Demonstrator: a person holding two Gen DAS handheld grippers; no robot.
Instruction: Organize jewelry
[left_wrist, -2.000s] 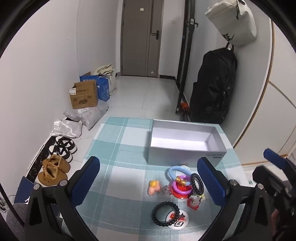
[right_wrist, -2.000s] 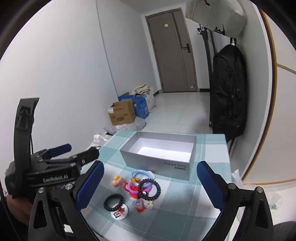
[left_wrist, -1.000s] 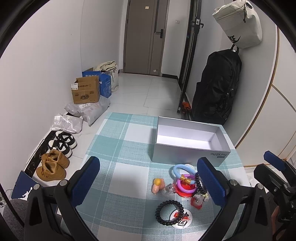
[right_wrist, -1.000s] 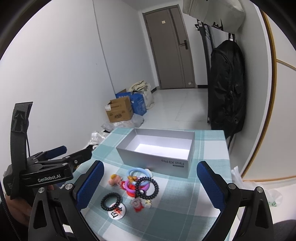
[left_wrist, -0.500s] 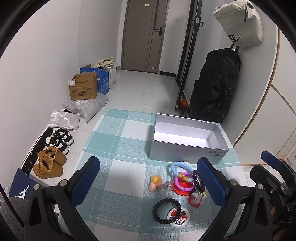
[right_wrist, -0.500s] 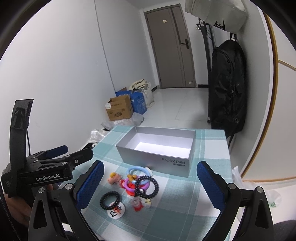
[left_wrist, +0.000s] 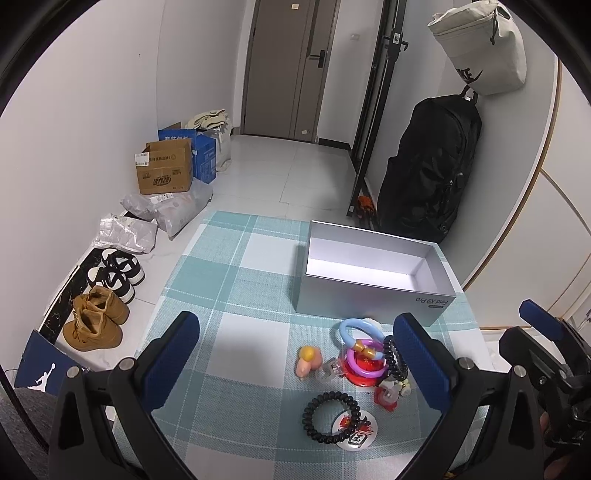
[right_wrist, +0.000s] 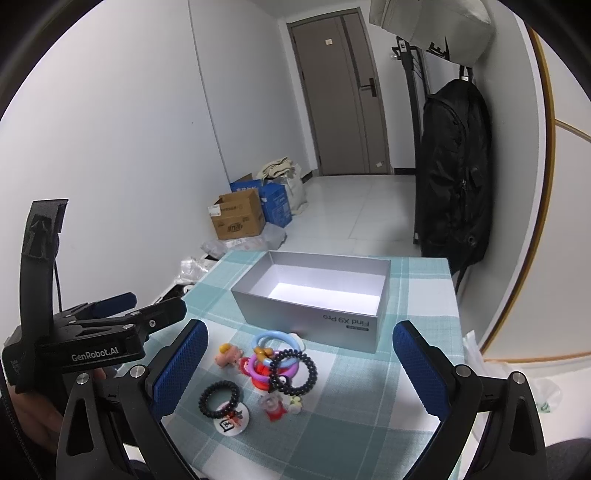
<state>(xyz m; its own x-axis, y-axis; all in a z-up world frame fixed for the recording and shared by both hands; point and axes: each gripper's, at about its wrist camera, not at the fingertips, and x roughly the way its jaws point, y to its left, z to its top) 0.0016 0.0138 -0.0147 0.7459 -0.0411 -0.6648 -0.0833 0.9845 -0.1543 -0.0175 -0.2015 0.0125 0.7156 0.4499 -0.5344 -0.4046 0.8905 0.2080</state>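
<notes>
Left tool (left_wrist: 297, 354): fingers wide apart, empty, above the counter's near edge
Right tool (right_wrist: 299, 354): fingers wide apart, empty
Black bracelet (left_wrist: 331, 413): nearest, lying partly on a round badge (left_wrist: 355, 431)
Jewelry pile (left_wrist: 364, 354): blue, purple and red rings, black beads, just before the box
Box (left_wrist: 373, 295): open, empty, on the checked counter (left_wrist: 229, 280)

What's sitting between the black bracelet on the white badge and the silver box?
In the right wrist view, a pile of rings and small charms lies between the black bracelet and the silver box.
</notes>
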